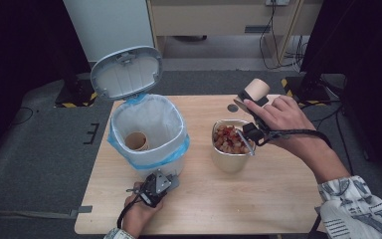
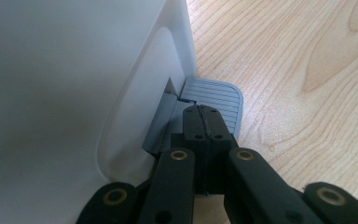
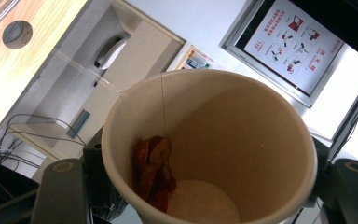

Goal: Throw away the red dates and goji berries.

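Note:
A white pedal bin [image 1: 151, 164] with a blue liner stands at the table's left, its lid [image 1: 127, 72] up. A paper cup [image 1: 137, 141] lies inside it. My left gripper [image 1: 165, 181] is shut, and its tips [image 2: 204, 116] rest on the grey pedal [image 2: 223, 95] at the bin's foot [image 2: 74, 93]. My right gripper [image 1: 252, 99] is shut on another paper cup [image 1: 256, 89], held tilted behind a metal bowl [image 1: 231, 162] of red dried fruit [image 1: 229, 139]. In the right gripper view this cup [image 3: 242, 135] sits between the black fingers [image 3: 60, 191], with a few red fruit pieces [image 3: 154, 168] stuck to its inner wall.
A small round grey cap [image 1: 233, 107] sits in the wooden table [image 1: 229, 204] behind the bowl. Beyond the table are a cabinet [image 1: 219, 17], floor cables [image 1: 278, 50] and dark stands [image 1: 323, 55]. Bare tabletop lies in front of the bowl.

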The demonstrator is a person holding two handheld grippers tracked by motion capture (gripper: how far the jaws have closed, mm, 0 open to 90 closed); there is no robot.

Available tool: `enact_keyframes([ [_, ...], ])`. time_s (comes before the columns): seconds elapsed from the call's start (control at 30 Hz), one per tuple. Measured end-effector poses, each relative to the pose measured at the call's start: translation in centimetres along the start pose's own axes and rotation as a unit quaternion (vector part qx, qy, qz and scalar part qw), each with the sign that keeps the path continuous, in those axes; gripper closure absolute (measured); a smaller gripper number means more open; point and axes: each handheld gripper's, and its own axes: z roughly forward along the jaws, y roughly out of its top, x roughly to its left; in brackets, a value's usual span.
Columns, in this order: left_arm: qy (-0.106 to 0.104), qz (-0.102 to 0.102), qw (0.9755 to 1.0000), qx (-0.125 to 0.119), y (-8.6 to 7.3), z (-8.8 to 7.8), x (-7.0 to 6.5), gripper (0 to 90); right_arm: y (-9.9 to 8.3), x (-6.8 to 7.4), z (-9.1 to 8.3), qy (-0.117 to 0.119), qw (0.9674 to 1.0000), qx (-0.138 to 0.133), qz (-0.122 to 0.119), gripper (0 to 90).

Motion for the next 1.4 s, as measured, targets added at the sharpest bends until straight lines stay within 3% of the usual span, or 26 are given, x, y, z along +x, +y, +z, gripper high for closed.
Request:
enact_keyframes([
  [0.17, 0.000, 0.000, 1.0000, 0.000, 0.0, 0.0, 0.0, 89.8, 0.0, -0.1, -0.1, -0.003, 0.9999, 0.000, 0.012, 30.1],
  [0.53, 0.000, 0.000, 1.0000, 0.000, 0.0, 0.0, 0.0, 89.8, -0.1, -0.4, -0.2, -0.007, 0.9999, -0.003, 0.012, 30.1],
  [0.67, 0.000, 0.000, 1.0000, 0.000, 0.0, 0.0, 0.0, 89.8, -0.5, -1.2, -0.5, -0.012, 0.9999, 0.001, 0.007, 30.1],
  [0.73, 0.000, 0.000, 1.0000, 0.000, 0.0, 0.0, 0.0, 89.8, -1.2, -1.9, -0.7, -0.022, 0.9996, 0.009, 0.017, 30.1],
  [0.8, -0.001, -0.002, 1.0000, -0.002, 0.0, 0.0, 0.0, 89.8, -1.4, -2.1, -0.6, -0.026, 0.9995, 0.019, 0.005, 30.1],
  [0.83, 0.000, -0.001, 1.0000, 0.000, 0.0, 0.0, 0.0, 89.8, -0.4, -1.2, -0.5, -0.001, 0.9983, 0.006, -0.059, 30.2],
  [0.87, 0.000, -0.002, 1.0000, 0.000, 0.0, 0.0, 0.0, 89.8, -0.3, -1.1, -0.5, 0.001, 0.9978, 0.006, -0.066, 30.2],
  [0.97, -0.001, -0.005, 1.0000, -0.002, 0.0, 0.0, 0.0, 89.8, -0.7, -2.0, -0.7, -0.015, 0.9985, 0.018, -0.050, 30.2],
  [1.1, -0.001, -0.002, 1.0000, -0.001, 0.0, 0.0, 0.0, 89.8, -0.8, -2.7, -0.8, -0.017, 0.9982, 0.018, -0.056, 30.3],
  [1.13, -0.001, -0.003, 1.0000, -0.001, 0.0, 0.0, 0.0, 89.8, -1.1, -2.9, -0.8, -0.025, 0.9988, 0.023, -0.035, 30.2],
  [1.17, -0.001, -0.004, 1.0000, -0.002, 0.0, 0.0, 0.0, 89.8, -1.1, -2.9, -0.8, -0.025, 0.9988, 0.023, -0.035, 30.2],
  [1.2, -0.001, -0.003, 1.0000, -0.002, 0.0, 0.0, 0.0, 89.8, -1.2, -3.0, -0.7, -0.024, 0.9980, 0.026, -0.053, 30.2],
  [1.27, -0.001, -0.003, 1.0000, -0.002, 0.0, 0.0, 0.0, 89.8, -0.9, -2.6, -0.7, -0.019, 0.9976, 0.021, -0.063, 30.3],
  [1.3, -0.001, -0.003, 1.0000, -0.002, 0.0, 0.0, 0.0, 89.8, -0.2, -1.8, -0.7, -0.001, 0.9951, 0.015, -0.098, 30.3],
  [1.33, -0.001, -0.003, 1.0000, -0.002, 0.0, 0.0, 0.0, 89.8, -0.2, -1.8, -0.7, -0.001, 0.9951, 0.015, -0.098, 30.3],
  [1.37, -0.002, -0.004, 1.0000, -0.002, 0.0, 0.0, 0.0, 89.8, -0.4, -1.7, -0.6, -0.010, 0.9973, 0.015, -0.071, 30.3],
  [1.4, -0.002, -0.004, 1.0000, -0.002, 0.0, 0.0, 0.0, 89.8, -0.4, -1.7, -0.6, -0.010, 0.9973, 0.015, -0.071, 30.3],
])
